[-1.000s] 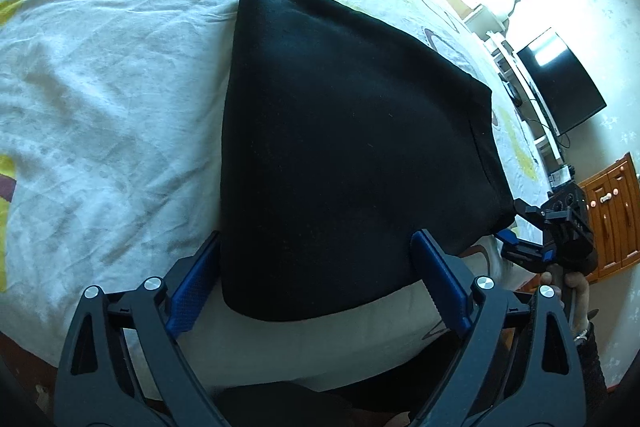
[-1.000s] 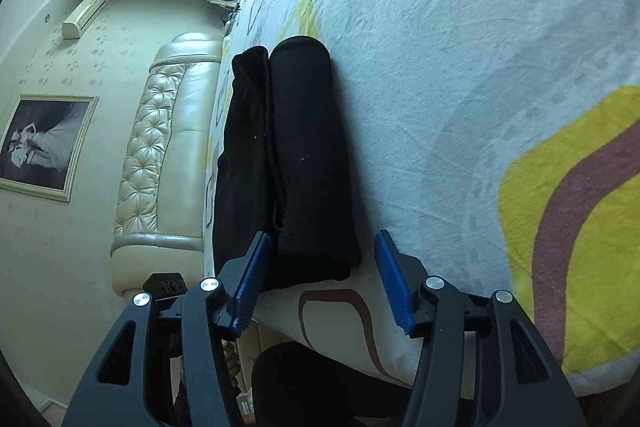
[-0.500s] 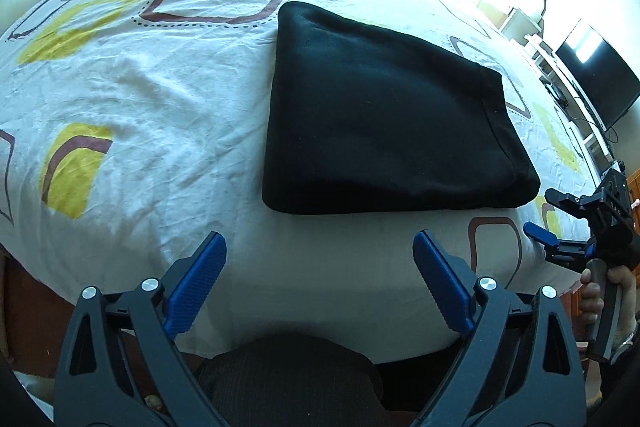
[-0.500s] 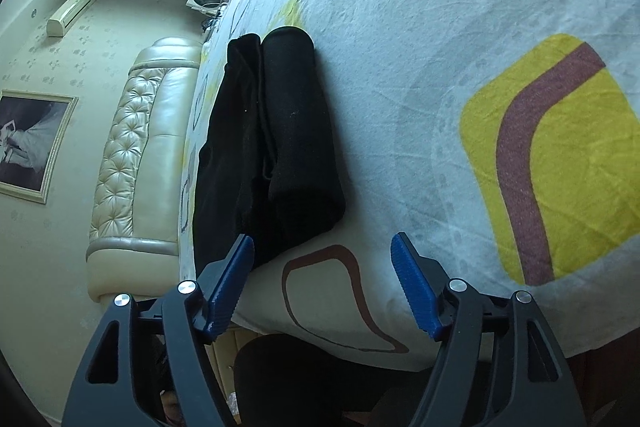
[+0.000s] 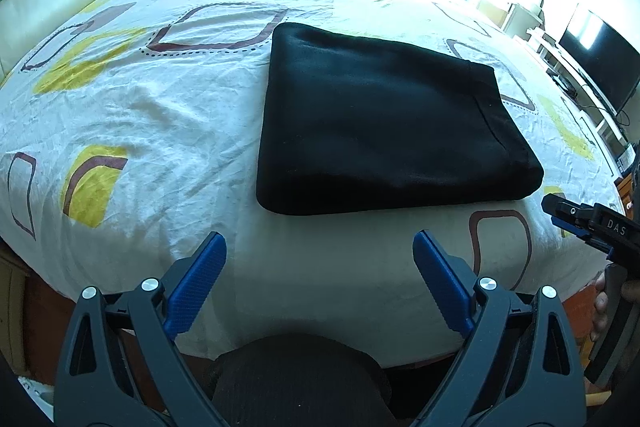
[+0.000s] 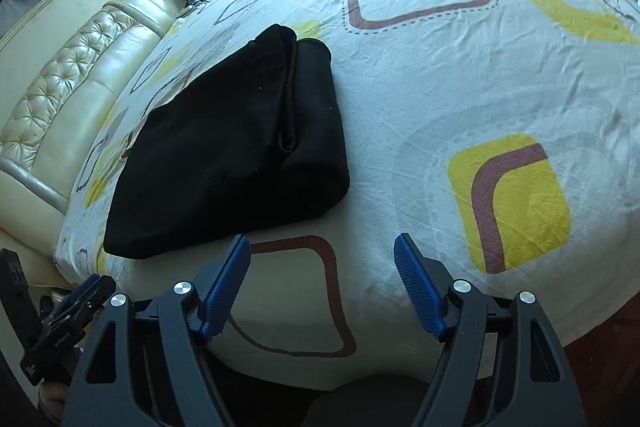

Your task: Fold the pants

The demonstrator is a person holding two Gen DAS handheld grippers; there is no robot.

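the black pants (image 5: 384, 123) lie folded into a compact rectangle on the patterned bedsheet (image 5: 160, 115), just ahead of the left gripper (image 5: 320, 267) and ahead-left of the right gripper (image 6: 322, 267). both grippers are spread, holding nothing. folding looks finished; the stacked edge seems slightly uneven, so maybe one tidy-up.

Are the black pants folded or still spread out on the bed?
Folded. The pants lie as a compact rectangular bundle on the bedsheet; the right wrist view shows stacked layers along one edge. Neither gripper touches them.
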